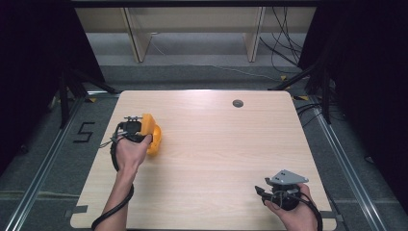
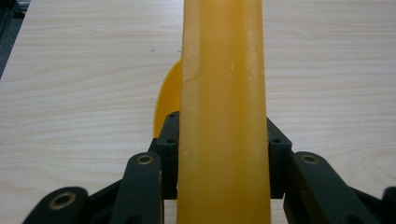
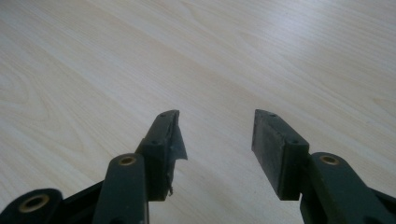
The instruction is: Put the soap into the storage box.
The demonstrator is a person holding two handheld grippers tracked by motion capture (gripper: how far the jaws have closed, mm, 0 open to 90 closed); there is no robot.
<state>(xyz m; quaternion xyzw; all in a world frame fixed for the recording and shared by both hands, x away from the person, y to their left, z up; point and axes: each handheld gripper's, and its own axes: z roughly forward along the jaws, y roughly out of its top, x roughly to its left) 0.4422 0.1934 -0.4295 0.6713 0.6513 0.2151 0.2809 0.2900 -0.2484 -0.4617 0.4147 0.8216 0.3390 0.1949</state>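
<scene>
The left hand [image 1: 129, 153] reached in from the bottom edge, forearm stretched forward over the worktop [image 1: 216, 159], with a cable looped about the wrist. Its tongs [image 2: 223, 140] stood clamped on a yellow piece [image 2: 224, 116], one jaw pressed to each side. The right hand [image 1: 294, 211] sat low near the worktop's near right corner, its tongs [image 3: 215, 135] pointing left, jaws parted with nothing between them. A grey plate [image 1: 286, 178] rode on top.

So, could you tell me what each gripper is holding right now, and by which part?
The left gripper is shut on the orange plastic piece, clamping its long flat strip from both sides. The right gripper is open, holding nothing, over the table.
</scene>
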